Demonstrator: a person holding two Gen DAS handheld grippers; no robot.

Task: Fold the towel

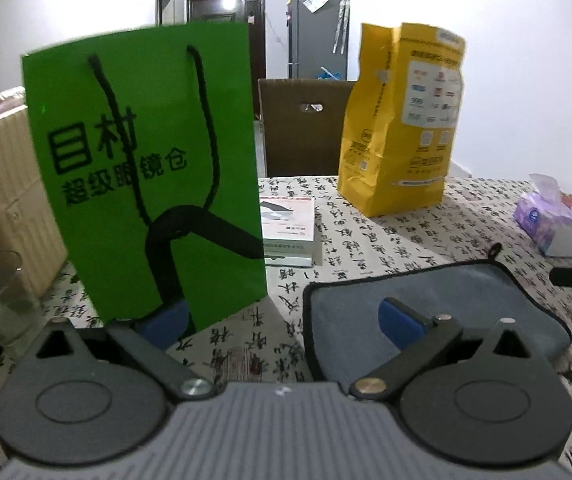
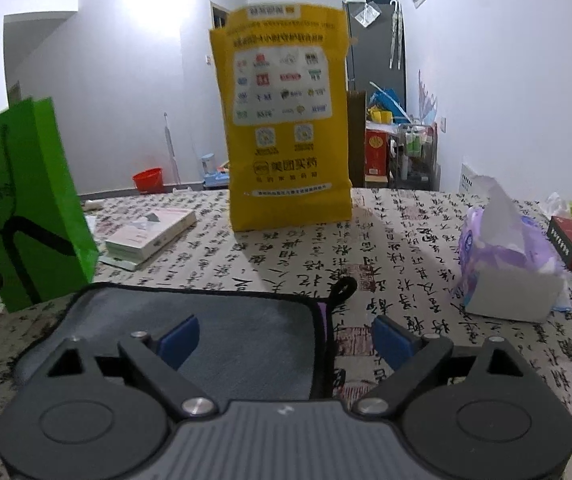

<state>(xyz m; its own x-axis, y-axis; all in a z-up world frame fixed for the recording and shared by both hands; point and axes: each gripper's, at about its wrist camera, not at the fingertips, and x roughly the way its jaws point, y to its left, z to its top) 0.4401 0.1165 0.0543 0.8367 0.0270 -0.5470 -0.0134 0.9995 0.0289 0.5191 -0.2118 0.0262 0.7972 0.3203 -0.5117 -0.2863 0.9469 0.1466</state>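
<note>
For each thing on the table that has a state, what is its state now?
Towel: flat, already folded, not gripped.
Left gripper: open, over towel's left edge.
Right gripper: open, over towel's right edge.
Green bag: upright.
Yellow bag: upright, open top.
Tissue pack: open, tissue sticking out.

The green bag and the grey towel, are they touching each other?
Apart. The left wrist view shows patterned tablecloth between the green bag and the grey towel.

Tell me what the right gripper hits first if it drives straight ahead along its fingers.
Probably the yellow paper bag standing straight ahead; the right gripper, open, would first pass over the grey towel's right edge. Depth is uncertain.
</note>
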